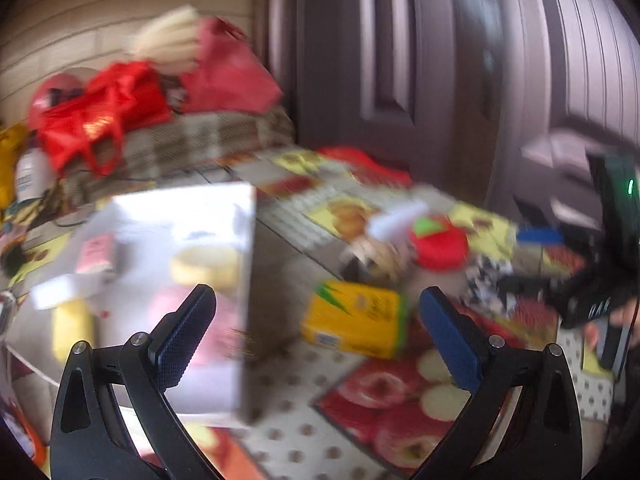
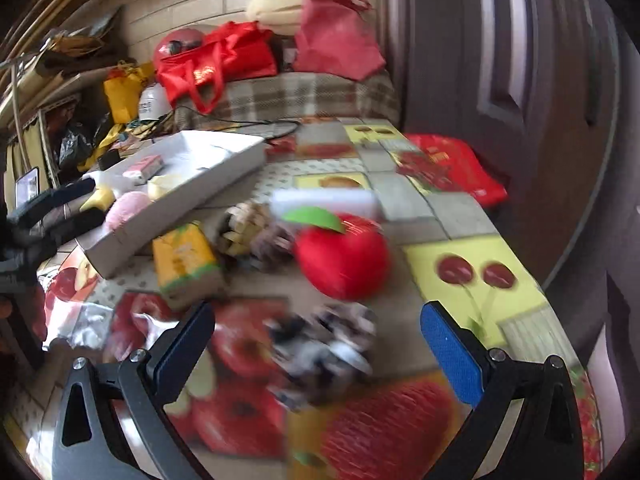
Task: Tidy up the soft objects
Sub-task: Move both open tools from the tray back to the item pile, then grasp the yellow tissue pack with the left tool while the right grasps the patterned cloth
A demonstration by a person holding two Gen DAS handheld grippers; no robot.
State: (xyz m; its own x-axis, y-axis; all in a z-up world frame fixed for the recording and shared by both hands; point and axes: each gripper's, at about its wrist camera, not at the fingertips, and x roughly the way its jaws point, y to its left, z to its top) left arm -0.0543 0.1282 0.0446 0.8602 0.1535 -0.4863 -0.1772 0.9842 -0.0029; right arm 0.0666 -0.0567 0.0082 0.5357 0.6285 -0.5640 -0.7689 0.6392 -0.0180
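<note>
both grippers, left gripper (image 1: 316, 330) and right gripper (image 2: 318, 344), gape wide, empty.

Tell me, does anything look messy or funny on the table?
Yes. The white tray sits crooked, and several soft things are scattered outside it: a red apple toy, a yellow pack and a black-and-white cloth. Nothing looks spilled or broken.
</note>
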